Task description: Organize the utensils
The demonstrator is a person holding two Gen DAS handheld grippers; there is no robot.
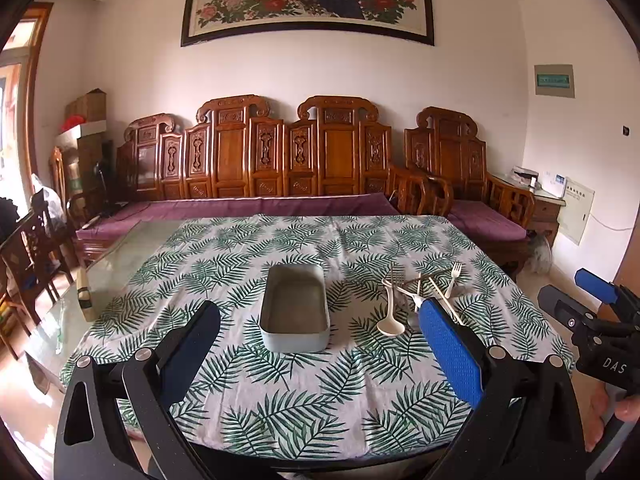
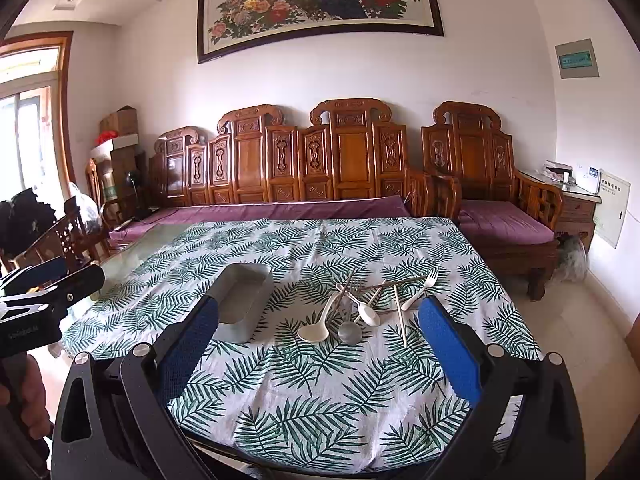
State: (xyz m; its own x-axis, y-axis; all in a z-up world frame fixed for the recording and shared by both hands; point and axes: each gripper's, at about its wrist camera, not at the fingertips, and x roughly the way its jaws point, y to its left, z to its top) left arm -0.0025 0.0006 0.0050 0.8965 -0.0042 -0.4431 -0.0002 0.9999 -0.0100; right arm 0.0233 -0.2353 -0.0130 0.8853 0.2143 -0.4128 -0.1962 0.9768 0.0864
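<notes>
Nothing is picked up yet: both the left gripper (image 1: 320, 340) and right gripper (image 2: 320, 344) hover with fingers spread, empty. The utensils (image 2: 360, 308) lie heaped mid-counter toward its right edge, beside the empty tray (image 1: 295, 312); next, one gripper should probably pinch a single piece.

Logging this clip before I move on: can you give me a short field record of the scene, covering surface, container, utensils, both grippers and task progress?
surface: table under a leaf-print cloth
container: grey tray, empty, left of the utensils
utensils: loose crossed pile on the cloth; white spoon, metal spoon, white fork, chopsticks among them
left gripper: open, holding nothing, above the near cloth
right gripper: open, holding nothing, facing the pile
progress: nothing in the tray yet
</notes>
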